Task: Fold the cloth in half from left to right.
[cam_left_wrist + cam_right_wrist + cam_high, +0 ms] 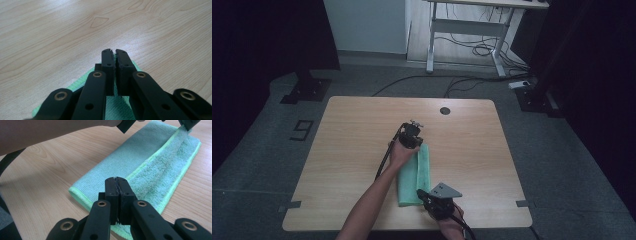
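A green towel [416, 176], folded into a long narrow strip, lies on the wooden counter [347, 150] slightly left of its middle, running from the near edge away toward the far side. The left tongs [411, 137] sit at the towel's far end, held by a hand [401, 154] whose forearm comes up from the bottom of the high view. In the left gripper view the two black jaws stand almost together, with a thin sliver of green cloth showing in the narrow slit between their tips and the towel's corner [117, 106] spread under them. The right tongs [424, 196] rest at the towel's near end, close to the counter's front edge, with their grey three-cornered plate [444, 190] on top. In the right gripper view the jaws are closed tight against each other over the towel's near edge [155, 170]; whether they pinch any cloth cannot be told there. A cable [384, 160] trails from the left tongs across the wood.
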Action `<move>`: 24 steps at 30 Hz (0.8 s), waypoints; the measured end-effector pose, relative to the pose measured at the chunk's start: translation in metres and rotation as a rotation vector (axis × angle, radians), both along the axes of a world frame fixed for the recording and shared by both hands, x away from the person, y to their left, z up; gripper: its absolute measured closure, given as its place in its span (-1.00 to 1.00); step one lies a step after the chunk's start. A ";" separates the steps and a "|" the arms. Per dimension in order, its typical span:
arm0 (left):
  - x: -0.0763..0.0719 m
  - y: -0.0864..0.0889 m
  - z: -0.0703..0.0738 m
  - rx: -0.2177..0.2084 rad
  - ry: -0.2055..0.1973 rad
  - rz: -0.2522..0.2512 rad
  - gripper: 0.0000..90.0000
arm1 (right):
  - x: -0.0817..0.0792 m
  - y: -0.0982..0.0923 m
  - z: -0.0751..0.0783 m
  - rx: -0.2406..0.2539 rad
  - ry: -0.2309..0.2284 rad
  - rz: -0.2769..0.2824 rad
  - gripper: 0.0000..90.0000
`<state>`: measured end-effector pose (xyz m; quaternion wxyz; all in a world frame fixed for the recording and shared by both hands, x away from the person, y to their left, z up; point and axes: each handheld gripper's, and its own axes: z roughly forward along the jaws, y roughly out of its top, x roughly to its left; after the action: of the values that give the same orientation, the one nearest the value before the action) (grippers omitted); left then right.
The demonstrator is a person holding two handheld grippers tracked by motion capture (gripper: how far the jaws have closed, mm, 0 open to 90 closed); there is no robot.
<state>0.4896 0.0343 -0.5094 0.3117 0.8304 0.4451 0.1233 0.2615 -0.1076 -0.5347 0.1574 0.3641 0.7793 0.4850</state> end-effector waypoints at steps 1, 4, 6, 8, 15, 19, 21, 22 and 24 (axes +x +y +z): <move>0.000 0.000 0.000 -0.004 0.001 0.003 0.91 | 0.000 0.000 0.000 0.000 -0.001 0.001 0.95; 0.000 -0.001 -0.001 -0.003 0.000 0.000 0.89 | 0.001 0.000 -0.002 -0.011 0.004 -0.004 0.95; 0.000 -0.003 -0.002 -0.006 0.002 0.002 0.88 | 0.003 -0.002 -0.005 -0.026 0.015 -0.017 0.95; 0.000 -0.005 -0.003 -0.009 0.000 0.000 0.86 | 0.004 -0.004 -0.007 -0.030 0.022 -0.024 0.95; -0.002 -0.009 -0.004 -0.018 -0.004 -0.020 0.75 | -0.001 -0.009 -0.009 -0.051 0.022 -0.041 0.92; -0.004 -0.011 -0.001 -0.032 -0.007 -0.039 0.62 | -0.001 -0.013 -0.009 -0.072 0.012 -0.068 0.77; -0.007 -0.011 0.002 -0.025 -0.026 -0.044 0.55 | -0.002 -0.014 -0.009 -0.094 0.005 -0.082 0.62; -0.008 -0.010 0.003 -0.027 -0.032 -0.040 0.50 | -0.003 -0.015 -0.009 -0.101 0.003 -0.085 0.59; -0.010 -0.008 0.006 -0.038 -0.040 -0.040 0.37 | -0.004 -0.016 -0.009 -0.105 0.004 -0.088 0.52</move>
<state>0.4797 0.0265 -0.5035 0.3387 0.8303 0.4245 0.1253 0.2580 -0.1241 -0.5439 0.1960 0.3901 0.7872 0.4355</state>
